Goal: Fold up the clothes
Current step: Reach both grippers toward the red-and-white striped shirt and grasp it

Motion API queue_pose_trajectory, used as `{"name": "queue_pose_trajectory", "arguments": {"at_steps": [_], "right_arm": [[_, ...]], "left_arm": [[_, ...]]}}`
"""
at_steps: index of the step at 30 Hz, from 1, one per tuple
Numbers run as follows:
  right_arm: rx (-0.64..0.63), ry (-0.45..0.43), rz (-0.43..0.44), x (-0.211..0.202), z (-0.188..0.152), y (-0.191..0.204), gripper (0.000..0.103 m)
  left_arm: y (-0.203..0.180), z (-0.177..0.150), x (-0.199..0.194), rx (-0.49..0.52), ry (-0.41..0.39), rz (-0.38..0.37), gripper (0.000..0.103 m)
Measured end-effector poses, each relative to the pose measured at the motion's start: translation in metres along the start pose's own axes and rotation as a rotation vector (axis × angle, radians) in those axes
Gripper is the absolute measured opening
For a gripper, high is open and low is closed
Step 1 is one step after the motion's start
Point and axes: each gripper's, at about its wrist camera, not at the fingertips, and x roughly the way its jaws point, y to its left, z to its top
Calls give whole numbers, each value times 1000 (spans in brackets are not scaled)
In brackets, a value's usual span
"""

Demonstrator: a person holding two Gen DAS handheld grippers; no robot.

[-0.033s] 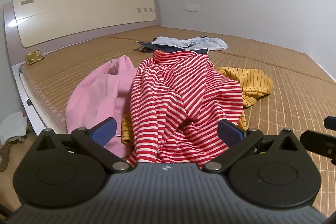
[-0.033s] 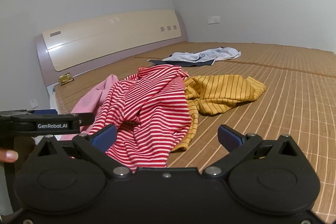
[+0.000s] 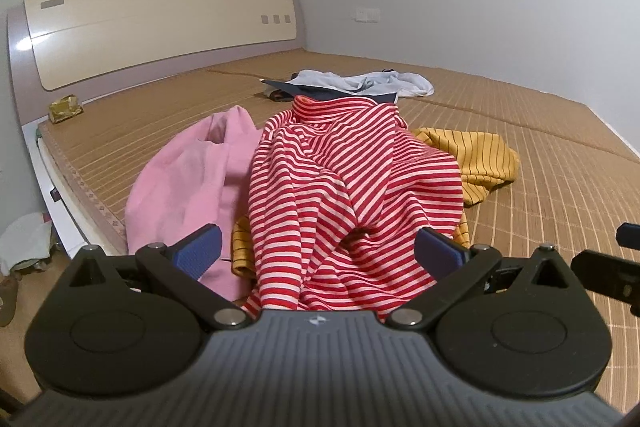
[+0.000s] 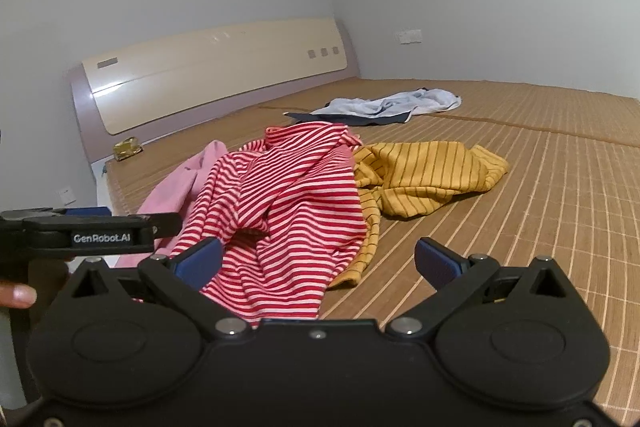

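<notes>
Left wrist: left gripper [image 3: 318, 253] spread wide, empty, above striped shirt [image 3: 344, 187]. Right gripper [image 4: 318, 259] likewise wide, empty; yellow top [image 4: 428, 175] beside shirt.

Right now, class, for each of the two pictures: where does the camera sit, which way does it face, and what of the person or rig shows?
Left wrist: on the left gripper, facing the red striped shirt on the bed mat; open fingers show.
Right wrist: on the right gripper, further right, facing the headboard; a fingertip shows.
Shared: shirt, pink garment, yellow striped garment.
</notes>
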Motion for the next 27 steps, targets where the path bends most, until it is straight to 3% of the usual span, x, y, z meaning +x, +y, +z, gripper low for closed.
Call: {"name": "queue_pose_trajectory", "arguments": {"at_steps": [9,16,19,24,27], "right_arm": [[-25,41,1,-1,4,17,102],[-43,60,22,16,11,9,102],[-57,66,33,23,14,5,102],[-80,77,51,34,18,-1,102],[-89,80,78,41,22,-7,102]], "left_arm": [[11,4,16,-12,31,-5,103],[19,8,37,-101,117,-94,103],[19,11,42,-102,74,-137,103],[23,32,60,-107,80,-102,103],[26,37,65,-65,4,-56,103]]}}
